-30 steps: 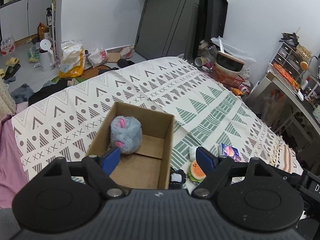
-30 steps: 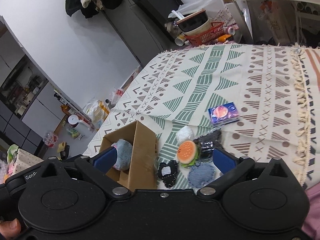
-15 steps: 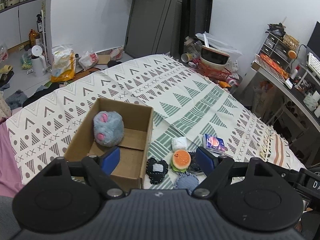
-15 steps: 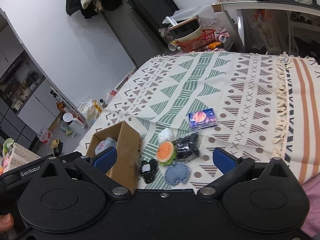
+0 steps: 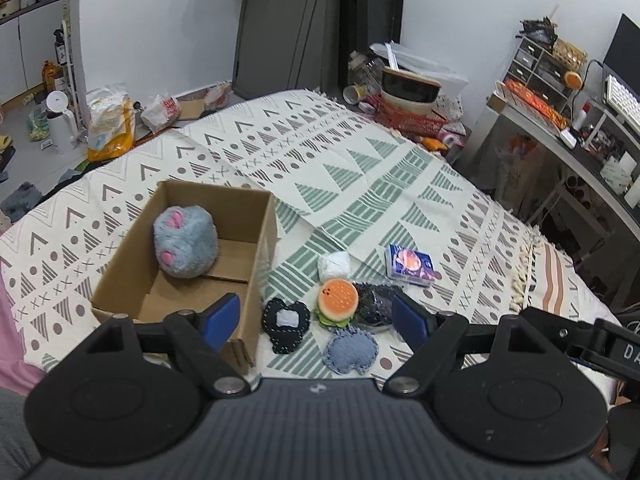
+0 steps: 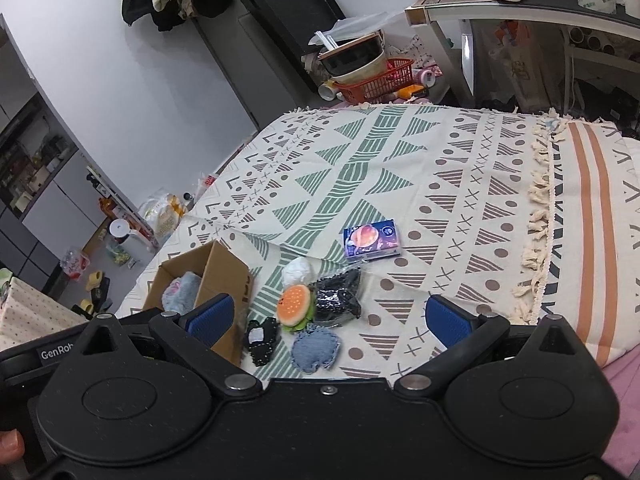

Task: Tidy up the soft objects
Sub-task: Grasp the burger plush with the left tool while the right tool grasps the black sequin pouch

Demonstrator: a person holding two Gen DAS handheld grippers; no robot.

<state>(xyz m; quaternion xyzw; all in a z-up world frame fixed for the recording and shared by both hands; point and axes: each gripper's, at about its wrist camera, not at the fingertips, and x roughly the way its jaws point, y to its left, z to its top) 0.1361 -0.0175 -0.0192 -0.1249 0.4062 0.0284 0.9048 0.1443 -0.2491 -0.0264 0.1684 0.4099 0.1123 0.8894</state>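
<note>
Both grippers spread wide and empty above a patterned bedspread (image 5: 360, 184).

The left gripper (image 5: 316, 318) and right gripper (image 6: 330, 318) hover near the cardboard box (image 5: 264, 240); a grey plush (image 5: 186, 242) sits inside it, a burger toy (image 5: 337, 297) and denim patch (image 5: 352, 351) lie just beside it.

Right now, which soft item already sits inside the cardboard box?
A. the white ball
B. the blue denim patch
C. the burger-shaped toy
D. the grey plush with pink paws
D: the grey plush lies inside the cardboard box, while the burger toy, the denim patch and the white ball lie outside it on the patterned cloth; both claws are open and empty.
</note>
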